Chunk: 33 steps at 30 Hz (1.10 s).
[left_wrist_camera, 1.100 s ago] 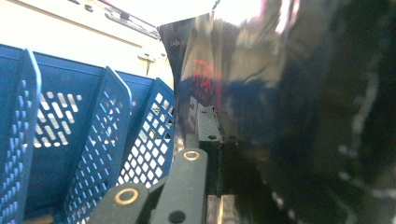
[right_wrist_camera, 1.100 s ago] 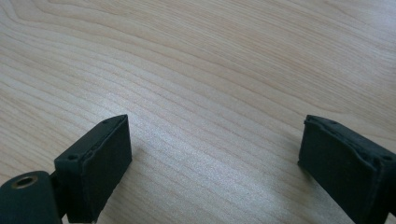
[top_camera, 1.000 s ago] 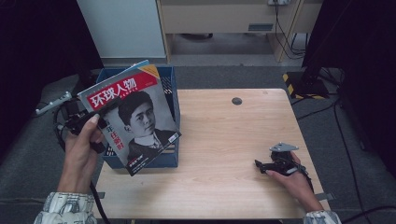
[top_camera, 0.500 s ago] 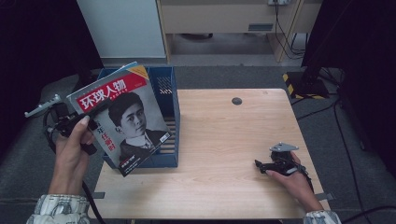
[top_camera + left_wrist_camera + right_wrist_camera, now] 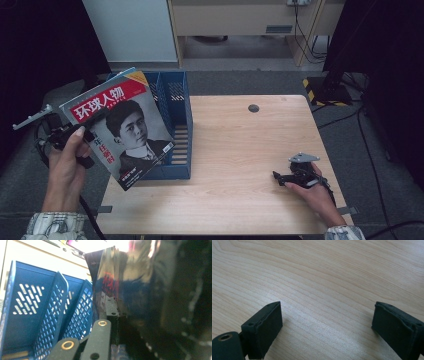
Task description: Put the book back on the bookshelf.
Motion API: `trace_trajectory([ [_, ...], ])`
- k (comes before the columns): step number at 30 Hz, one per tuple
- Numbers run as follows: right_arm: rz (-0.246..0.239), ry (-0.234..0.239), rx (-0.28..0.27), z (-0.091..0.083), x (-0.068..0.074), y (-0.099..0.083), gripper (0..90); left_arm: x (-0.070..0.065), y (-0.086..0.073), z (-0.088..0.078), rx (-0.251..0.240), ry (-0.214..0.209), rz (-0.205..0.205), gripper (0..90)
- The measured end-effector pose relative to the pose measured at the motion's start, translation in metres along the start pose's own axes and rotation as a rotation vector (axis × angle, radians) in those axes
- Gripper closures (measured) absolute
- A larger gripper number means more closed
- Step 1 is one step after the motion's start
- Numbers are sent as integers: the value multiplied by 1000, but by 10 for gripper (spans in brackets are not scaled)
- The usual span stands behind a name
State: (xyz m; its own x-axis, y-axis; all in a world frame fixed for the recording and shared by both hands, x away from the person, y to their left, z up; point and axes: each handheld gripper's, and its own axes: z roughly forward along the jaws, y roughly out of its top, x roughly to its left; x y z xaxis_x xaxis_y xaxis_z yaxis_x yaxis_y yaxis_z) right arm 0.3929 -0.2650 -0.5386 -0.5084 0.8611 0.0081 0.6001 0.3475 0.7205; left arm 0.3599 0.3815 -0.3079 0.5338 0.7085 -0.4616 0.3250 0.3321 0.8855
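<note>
A glossy magazine (image 5: pixel 122 130) with a red title band and a portrait hangs tilted over the left end of the table, in front of a blue slotted file rack (image 5: pixel 177 100). My left gripper (image 5: pixel 89 136) is shut on the magazine's left edge, held by the person's left hand. In the left gripper view the dark shiny cover (image 5: pixel 150 290) is clamped beside the jaw at my left gripper (image 5: pixel 115 308), with the rack's perforated dividers (image 5: pixel 57 305) to the left. My right gripper (image 5: pixel 279 177) rests on the wooden table (image 5: pixel 240 150) at the right, open (image 5: pixel 327 325) over bare wood (image 5: pixel 324 277).
A small dark round grommet (image 5: pixel 253 108) sits near the table's far edge. Behind the table stand a white cabinet (image 5: pixel 132 30) and a shelf unit, with cables on the floor and a black-and-yellow striped edge (image 5: pixel 312 89) at right.
The left hand has carried the magazine leftward and slightly down, off the front of the blue rack. The right gripper has stayed in place.
</note>
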Motion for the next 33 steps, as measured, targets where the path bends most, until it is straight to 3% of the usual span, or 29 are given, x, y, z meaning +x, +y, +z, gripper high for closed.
trace_trajectory([
  [26,1,0,0,0,0,0,96,9,3,-15,-10,36,4,868],
  [33,1,0,0,0,0,0,96,8,6,-24,-29,68,7,868],
])
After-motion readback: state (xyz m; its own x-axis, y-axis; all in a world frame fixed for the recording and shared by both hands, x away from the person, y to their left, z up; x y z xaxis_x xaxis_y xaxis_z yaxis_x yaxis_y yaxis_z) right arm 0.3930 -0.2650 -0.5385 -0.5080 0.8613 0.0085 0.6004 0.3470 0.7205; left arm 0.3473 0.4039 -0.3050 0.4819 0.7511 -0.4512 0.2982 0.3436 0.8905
